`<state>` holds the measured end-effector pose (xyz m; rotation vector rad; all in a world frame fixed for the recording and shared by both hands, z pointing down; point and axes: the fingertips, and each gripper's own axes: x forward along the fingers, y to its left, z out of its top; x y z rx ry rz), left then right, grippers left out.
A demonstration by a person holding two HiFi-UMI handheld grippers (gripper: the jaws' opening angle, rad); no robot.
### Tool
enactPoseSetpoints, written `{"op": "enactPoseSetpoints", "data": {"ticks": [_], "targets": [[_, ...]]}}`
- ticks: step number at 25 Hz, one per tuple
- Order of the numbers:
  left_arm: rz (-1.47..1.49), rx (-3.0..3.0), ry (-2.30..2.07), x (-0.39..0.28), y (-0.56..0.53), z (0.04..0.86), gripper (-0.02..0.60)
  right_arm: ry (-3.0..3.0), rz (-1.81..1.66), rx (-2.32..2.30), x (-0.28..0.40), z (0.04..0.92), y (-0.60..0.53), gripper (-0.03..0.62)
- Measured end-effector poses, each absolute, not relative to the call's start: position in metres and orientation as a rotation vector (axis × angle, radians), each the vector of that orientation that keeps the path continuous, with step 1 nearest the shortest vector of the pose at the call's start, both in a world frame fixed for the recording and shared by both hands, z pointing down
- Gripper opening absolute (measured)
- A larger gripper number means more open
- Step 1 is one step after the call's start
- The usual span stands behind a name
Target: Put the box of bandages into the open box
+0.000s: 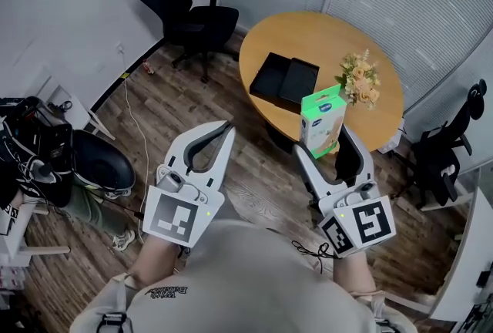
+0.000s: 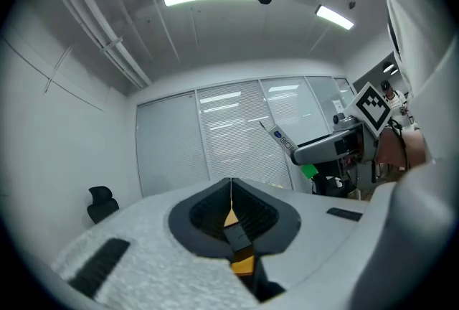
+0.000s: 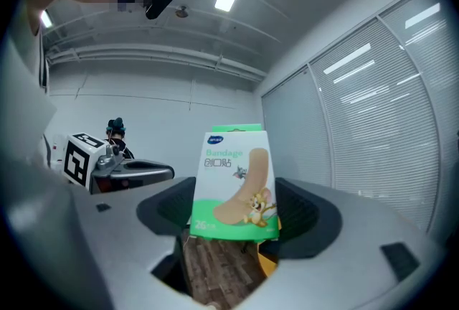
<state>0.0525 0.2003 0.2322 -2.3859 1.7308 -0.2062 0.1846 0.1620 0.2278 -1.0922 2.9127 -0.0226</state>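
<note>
A green and white box of bandages stands upright between the jaws of my right gripper, which is shut on it; the right gripper view shows its front face with a cartoon plaster. The open black box lies on the round wooden table, beyond the held box. My left gripper is shut with nothing in it, its jaws meeting in a thin line. Both grippers hover above the wooden floor, short of the table.
A bunch of flowers stands on the table right of the open box. A black office chair is at the back left, another chair at the right. Bags and a cable lie on the floor at the left.
</note>
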Motion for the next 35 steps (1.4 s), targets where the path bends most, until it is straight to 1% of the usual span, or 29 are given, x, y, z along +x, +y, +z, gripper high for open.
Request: {"op": "enactPoseSetpoints", "data": {"ticks": [4,11,20,29,35], "targets": [[-0.205,-2.422,1.7,0.037,0.174,0.233,0.023,2.897,-0.036,-1.135,0.169,0.227,0.139,0.327],[-0.229,-2.441,1.638,0.031,0.149,0.232,0.023,2.877,-0.055,-1.165,0.162,0.228,0.117,0.327],[-0.236,-2.512,1.593,-0.011,0.078,0.232,0.023,2.866,-0.113,-1.241,0.12,0.23,0.049,0.327],[-0.251,-2.619,1.463,-0.044,-0.001,0.234,0.023,2.824,-0.16,-1.425,0.09,0.231,-0.018,0.327],[-0.179,-2.684,1.376,-0.082,-0.06,0.225,0.023,2.811,-0.154,-1.533,0.048,0.229,-0.062,0.327]]}}
